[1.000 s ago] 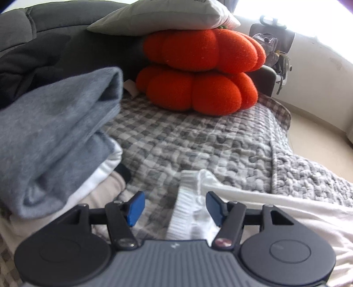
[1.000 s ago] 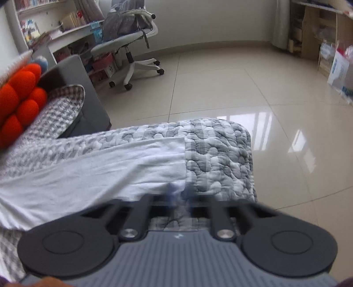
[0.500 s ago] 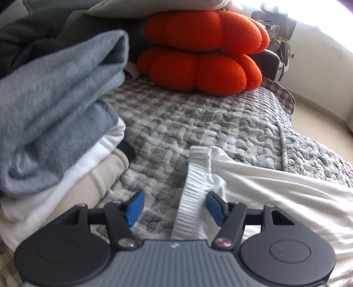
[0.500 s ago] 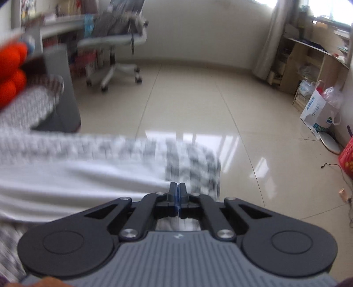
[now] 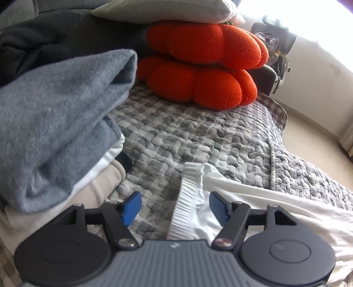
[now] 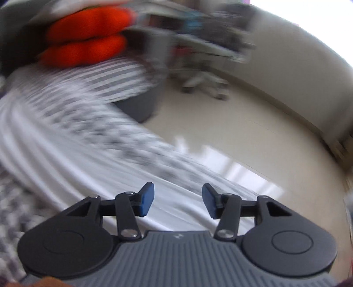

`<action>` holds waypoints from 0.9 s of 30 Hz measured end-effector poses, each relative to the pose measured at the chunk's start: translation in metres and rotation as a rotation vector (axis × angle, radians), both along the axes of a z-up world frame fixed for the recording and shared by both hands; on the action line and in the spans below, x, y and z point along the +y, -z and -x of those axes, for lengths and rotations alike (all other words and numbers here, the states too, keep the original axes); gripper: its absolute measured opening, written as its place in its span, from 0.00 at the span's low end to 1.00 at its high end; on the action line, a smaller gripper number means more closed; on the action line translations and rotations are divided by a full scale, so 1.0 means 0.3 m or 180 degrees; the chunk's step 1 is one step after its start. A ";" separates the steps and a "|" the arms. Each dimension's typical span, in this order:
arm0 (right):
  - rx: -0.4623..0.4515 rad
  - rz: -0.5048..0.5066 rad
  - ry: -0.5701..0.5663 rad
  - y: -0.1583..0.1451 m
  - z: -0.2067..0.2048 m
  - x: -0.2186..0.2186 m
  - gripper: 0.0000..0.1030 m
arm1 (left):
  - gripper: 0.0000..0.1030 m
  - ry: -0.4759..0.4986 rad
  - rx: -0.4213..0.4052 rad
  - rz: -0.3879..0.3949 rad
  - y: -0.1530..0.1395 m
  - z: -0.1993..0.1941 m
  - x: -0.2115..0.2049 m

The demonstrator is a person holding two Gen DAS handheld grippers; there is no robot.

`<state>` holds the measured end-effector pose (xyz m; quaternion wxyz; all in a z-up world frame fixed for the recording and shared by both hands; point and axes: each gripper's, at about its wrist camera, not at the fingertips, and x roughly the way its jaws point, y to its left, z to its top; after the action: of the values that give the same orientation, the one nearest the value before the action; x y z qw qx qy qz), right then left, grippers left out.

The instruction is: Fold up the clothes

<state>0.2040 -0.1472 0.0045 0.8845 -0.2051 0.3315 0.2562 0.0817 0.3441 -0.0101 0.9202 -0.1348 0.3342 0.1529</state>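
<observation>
My left gripper (image 5: 174, 208) has its blue pads spread wide and holds nothing; the gathered waistband (image 5: 187, 198) of the white garment (image 5: 275, 212) runs up between them from 6 o'clock, closer to the right pad, though I cannot tell whether it touches. The garment stretches off toward 3 o'clock across the grey checked quilt (image 5: 198, 136). At 9 o'clock sits a stack of folded clothes: a grey sweater (image 5: 55, 123) on top, a white layer under it and a beige one (image 5: 97, 187) at the bottom. At 12 o'clock two orange cushions (image 5: 203, 64) are stacked under a pale pillow (image 5: 167, 8). My right gripper (image 6: 178, 202) is also spread wide and empty, with the white garment (image 6: 88, 167) lying below and between its pads. That view is badly smeared, so I can only make out what seems to be the quilt (image 6: 110, 123) running from 9 o'clock toward the centre, orange cushions (image 6: 86, 42) at 11 o'clock, a blurred chair (image 6: 205, 66) near 12 o'clock, and glossy floor (image 6: 253, 132) at 3 o'clock.
</observation>
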 end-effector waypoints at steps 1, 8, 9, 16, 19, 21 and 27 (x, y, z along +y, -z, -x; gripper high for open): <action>0.0015 0.0001 -0.0180 0.006 -0.008 0.057 0.51 | 0.67 -0.0008 -0.0018 0.0027 0.004 0.004 0.000; 0.0160 0.0036 -0.0893 0.059 -0.066 0.341 0.45 | 0.67 -0.0114 -0.0159 0.0199 0.015 0.034 0.032; 0.0138 0.0068 -0.0919 0.061 -0.056 0.349 0.40 | 0.67 -0.0112 -0.0176 0.0207 0.014 0.042 0.039; -0.0085 0.0303 -0.1028 0.068 0.013 0.405 0.00 | 0.67 -0.0139 -0.0276 0.0365 0.027 0.074 0.087; -0.0415 0.0396 -0.0667 0.036 0.000 0.419 0.00 | 0.67 -0.0105 -0.0280 0.0401 0.034 0.077 0.089; -0.0353 0.0422 -0.0568 0.039 -0.021 0.416 0.00 | 0.67 -0.0066 -0.0276 0.0430 0.037 0.078 0.087; -0.0278 0.0785 -0.0492 0.083 -0.015 0.482 0.00 | 0.67 -0.0043 -0.0264 0.0461 0.043 0.092 0.098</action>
<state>0.2086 -0.0024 -0.0204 0.8438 -0.3481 0.3049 0.2716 0.0542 0.3734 -0.0230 0.9201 -0.2095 0.3050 0.1287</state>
